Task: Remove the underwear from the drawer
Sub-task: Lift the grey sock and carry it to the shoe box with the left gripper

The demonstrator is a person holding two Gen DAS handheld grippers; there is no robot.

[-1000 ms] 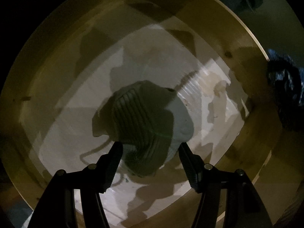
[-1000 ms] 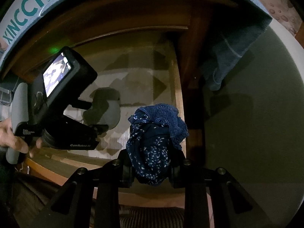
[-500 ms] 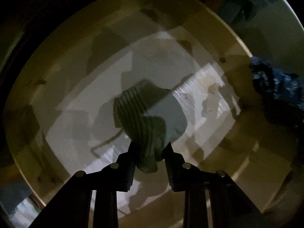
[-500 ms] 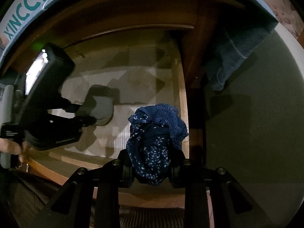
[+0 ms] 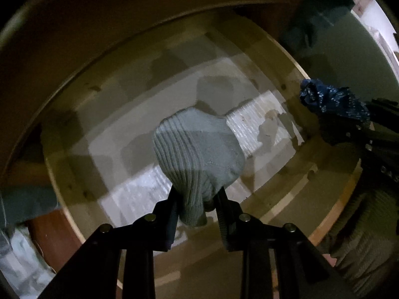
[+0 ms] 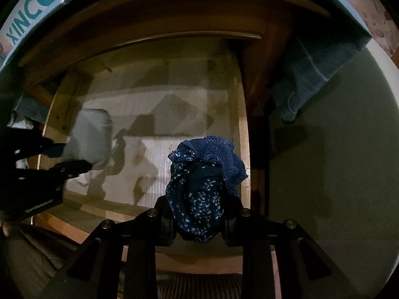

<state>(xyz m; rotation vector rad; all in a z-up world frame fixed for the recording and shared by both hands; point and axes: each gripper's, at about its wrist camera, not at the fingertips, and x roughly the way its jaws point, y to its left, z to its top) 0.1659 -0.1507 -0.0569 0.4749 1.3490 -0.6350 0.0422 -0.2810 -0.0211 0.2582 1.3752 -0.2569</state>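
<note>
**Two garments held above the open drawer (image 6: 243, 134).**

The left gripper (image 5: 197, 205) clamps a pale grey ribbed knit bundle (image 5: 197, 147) by its lower fold; the right gripper (image 6: 199, 220) clamps navy speckled underwear (image 6: 202, 189) with a lace edge over the drawer's right wall. Both are soft, rounded wads above the pale lined floor. Each bite catches only a narrow pinch, so the limp fabric could slip free or snag on the wooden rim.

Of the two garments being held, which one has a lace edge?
The navy speckled underwear in the right gripper; the left gripper's grey ribbed garment is plain.
</note>
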